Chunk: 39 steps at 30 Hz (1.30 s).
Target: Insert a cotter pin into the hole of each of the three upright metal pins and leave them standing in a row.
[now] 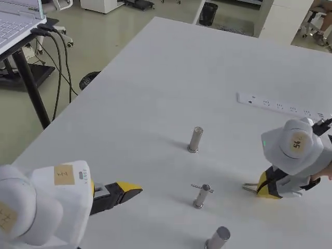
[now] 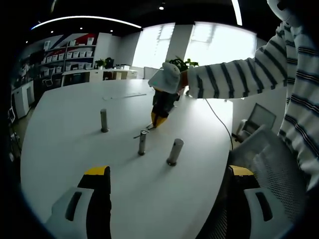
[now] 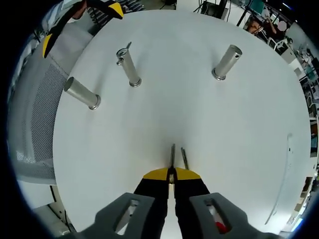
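A big white table (image 1: 155,93) stands in the room; the floor (image 1: 114,36) is pale grey-green; a laptop (image 1: 15,21) sits on a dark stand at the left, with black cables (image 1: 58,67) hanging down; a black bin (image 1: 208,13) stands past the far end; in the left gripper view, bright windows (image 2: 199,45) glow; shelves (image 2: 65,55) line the wall; long lights (image 2: 84,20) shine overhead; a grey mesh chair (image 2: 269,164) is near the table.

The left gripper (image 1: 127,190) hovered by the desk's (image 1: 155,93) near-left edge, fingers (image 2: 97,175) spread wide. The right gripper (image 1: 263,187), on a striped-sleeved arm (image 2: 234,74), tipped down, fingers pinching a cotter pin (image 3: 173,157).
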Available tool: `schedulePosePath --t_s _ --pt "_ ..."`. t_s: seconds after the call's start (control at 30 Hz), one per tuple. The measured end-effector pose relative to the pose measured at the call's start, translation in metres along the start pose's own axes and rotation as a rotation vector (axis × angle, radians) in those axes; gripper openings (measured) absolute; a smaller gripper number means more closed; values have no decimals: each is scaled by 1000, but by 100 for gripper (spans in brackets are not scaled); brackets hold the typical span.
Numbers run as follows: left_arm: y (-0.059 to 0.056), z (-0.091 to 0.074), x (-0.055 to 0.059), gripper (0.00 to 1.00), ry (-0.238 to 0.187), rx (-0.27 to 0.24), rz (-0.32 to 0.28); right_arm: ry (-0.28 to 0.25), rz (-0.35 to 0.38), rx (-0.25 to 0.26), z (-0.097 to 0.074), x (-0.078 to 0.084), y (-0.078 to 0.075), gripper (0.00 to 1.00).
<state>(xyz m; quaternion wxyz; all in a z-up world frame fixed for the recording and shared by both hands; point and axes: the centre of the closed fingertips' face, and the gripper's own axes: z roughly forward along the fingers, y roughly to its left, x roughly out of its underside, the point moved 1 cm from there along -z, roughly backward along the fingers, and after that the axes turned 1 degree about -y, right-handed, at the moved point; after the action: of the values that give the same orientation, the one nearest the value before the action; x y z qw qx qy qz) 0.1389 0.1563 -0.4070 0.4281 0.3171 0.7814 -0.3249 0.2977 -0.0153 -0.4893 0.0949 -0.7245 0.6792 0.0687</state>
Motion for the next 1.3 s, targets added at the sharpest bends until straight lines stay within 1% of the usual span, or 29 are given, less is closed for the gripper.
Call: schedulePosePath --t_s 0.1,0.17,0.23,0.3,0.4,0.47,0.5,0.57,0.6,0.63,0.7,0.77,0.8,0.93,1.0,1.03,1.1,1.2,1.3 --pt "2 -1 -1 96 -5 -7 -5 -7 11 9 0 0 0 0" --pt "3 -2 -1 96 -2 -11 -3 -14 24 18 0 0 0 0" --pt "3 -2 -1 96 1 -16 1 -21 22 24 0 1 0 0" --pt "3 0 -1 96 3 -18 -2 -36 32 40 -1 2 0 0" --pt "4 3 -1 95 4 -17 -9 -47 42 51 -2 3 4 0" --pt "4 7 -3 95 0 -11 -19 -53 45 63 -4 4 6 0" --pt "3 10 -5 94 -4 -5 -30 -66 56 76 -7 4 6 0" --pt "-1 13 -11 94 -15 11 -34 -81 69 94 -11 4 6 0" --pt "-2 15 -15 94 -19 14 -28 -90 64 115 -15 3 6 0" --pt "-2 16 -16 93 -20 16 -26 -92 62 123 -17 3 6 0" --pt "-4 20 -22 90 -24 28 -21 -110 59 159 -25 1 7 0" --pt "-5 24 -28 88 -33 45 -25 -145 54 195 -34 -3 9 0" --pt "-6 27 -30 87 -29 51 -29 -167 53 217 -40 -5 10 0" --pt "-8 36 -37 85 -13 65 -10 -205 44 281 -58 -9 15 0" --pt "-8 39 -41 82 -14 74 -9 -224 40 308 -67 -12 20 0" --pt "-9 42 -44 82 -16 79 -8 -245 45 328 -73 -15 22 0" --pt "-10 45 -50 81 -17 86 -9 -268 41 355 -82 -19 27 0" --pt "-11 50 -57 79 -18 97 -9 -293 35 398 -93 -24 34 0" --pt "-11 55 -62 77 -14 111 -16 -315 30 430 -101 -30 42 0"
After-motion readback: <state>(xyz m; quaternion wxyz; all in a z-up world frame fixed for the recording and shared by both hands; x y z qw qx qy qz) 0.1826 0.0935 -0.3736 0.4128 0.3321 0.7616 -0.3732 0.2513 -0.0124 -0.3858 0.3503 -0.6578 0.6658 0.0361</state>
